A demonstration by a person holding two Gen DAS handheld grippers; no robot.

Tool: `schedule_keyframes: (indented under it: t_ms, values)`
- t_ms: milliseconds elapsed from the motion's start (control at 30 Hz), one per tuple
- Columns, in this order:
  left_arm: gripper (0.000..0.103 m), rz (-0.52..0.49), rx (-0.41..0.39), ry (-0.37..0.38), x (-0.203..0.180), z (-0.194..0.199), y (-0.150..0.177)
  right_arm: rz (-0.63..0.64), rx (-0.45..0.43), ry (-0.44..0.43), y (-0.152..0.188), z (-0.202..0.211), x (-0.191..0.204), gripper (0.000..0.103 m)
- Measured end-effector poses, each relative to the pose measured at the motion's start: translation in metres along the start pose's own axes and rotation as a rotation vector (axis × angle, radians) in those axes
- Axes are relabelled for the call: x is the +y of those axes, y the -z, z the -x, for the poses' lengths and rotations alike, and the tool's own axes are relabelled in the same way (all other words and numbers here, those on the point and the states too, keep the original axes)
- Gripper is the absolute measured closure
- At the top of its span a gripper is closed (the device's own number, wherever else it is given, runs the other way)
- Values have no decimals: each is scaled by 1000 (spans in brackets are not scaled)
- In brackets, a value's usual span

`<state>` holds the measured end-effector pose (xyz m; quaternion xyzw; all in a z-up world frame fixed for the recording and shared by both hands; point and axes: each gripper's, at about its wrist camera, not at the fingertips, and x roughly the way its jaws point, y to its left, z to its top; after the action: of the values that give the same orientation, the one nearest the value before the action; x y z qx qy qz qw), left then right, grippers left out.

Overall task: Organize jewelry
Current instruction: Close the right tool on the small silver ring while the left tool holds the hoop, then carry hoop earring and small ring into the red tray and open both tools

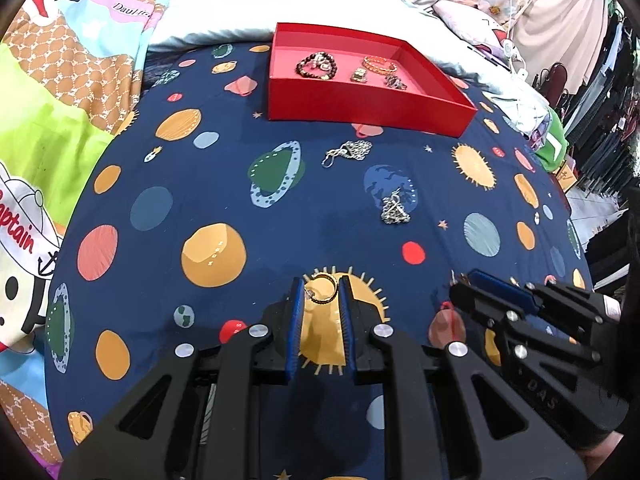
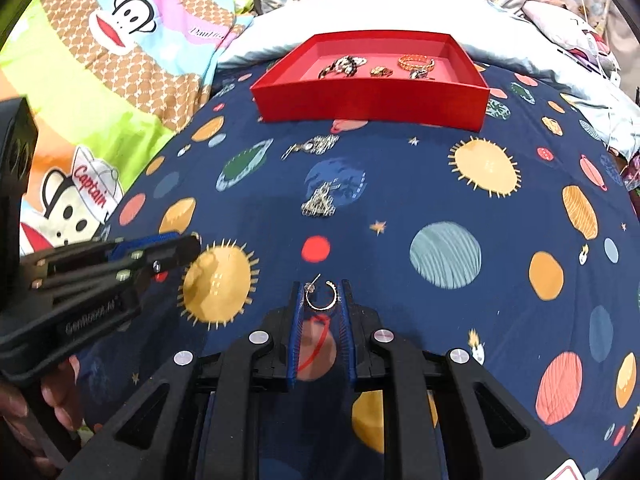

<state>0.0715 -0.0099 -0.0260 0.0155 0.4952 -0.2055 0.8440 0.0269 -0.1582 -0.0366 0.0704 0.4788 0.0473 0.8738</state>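
- Left gripper (image 1: 320, 294): black plastic frame with cut-out slots, four round silver screws, ribbed blue pads (image 1: 295, 320) lining both fingers; pale raised lettering on its side, seen from the right.
- Right gripper (image 2: 322, 294): same black frame, silver screws, blue pads (image 2: 347, 328); faint raised letters on its side.

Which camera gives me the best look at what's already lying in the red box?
The left wrist view: it looks down into the red box, so the pieces show separately. The right wrist view sees it at a lower angle, and the near wall crowds them.
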Motion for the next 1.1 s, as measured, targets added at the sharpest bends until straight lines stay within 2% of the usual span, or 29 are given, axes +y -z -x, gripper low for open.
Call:
schedule_keyframes:
  t_ms: [600, 800, 1100]
  values:
    - [86, -20, -24, 21, -20, -12, -39, -36, -94, -1, -54, 0, -26, 87]
    - [86, -34, -68, 18, -26, -15, -67, -61, -143, 14, -84, 1, -47, 87]
    - [86, -35, -170, 9, -27, -22, -135, -88, -209, 31, -142, -6, -77, 87]
